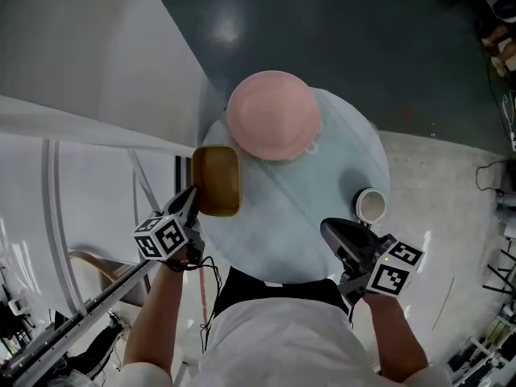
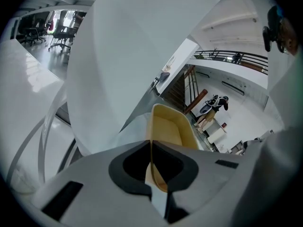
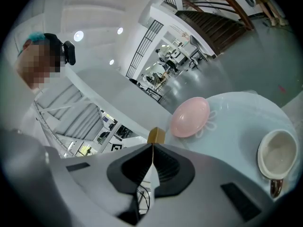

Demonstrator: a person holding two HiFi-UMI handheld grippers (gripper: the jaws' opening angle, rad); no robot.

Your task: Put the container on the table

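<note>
Left tongs [image 1: 192,198]: you have them clenched on the near wall of the mustard container [image 1: 218,180]; your left gripper view shows the thin rim pinched between the jaws [image 2: 151,143].
Right tongs [image 1: 327,229]: you hold them closed with nothing in them; the jaws meet edge to edge in your right gripper view [image 3: 152,148].
Container: it reaches straight out ahead of your left tongs, its open side up [image 2: 170,129], over the left rim of the round pale table [image 1: 298,216]. Whether its base touches the tabletop cannot be told.
Pink bowl [image 1: 272,114]: beyond the container's far end, ahead and to the right of your left tongs, on the table's far side [image 3: 190,116].
White cup [image 1: 371,206]: just ahead and to the right of your right tongs, standing upright on the table [image 3: 278,155].
Your tongs: well apart, one at each side of the table's near edge.
</note>
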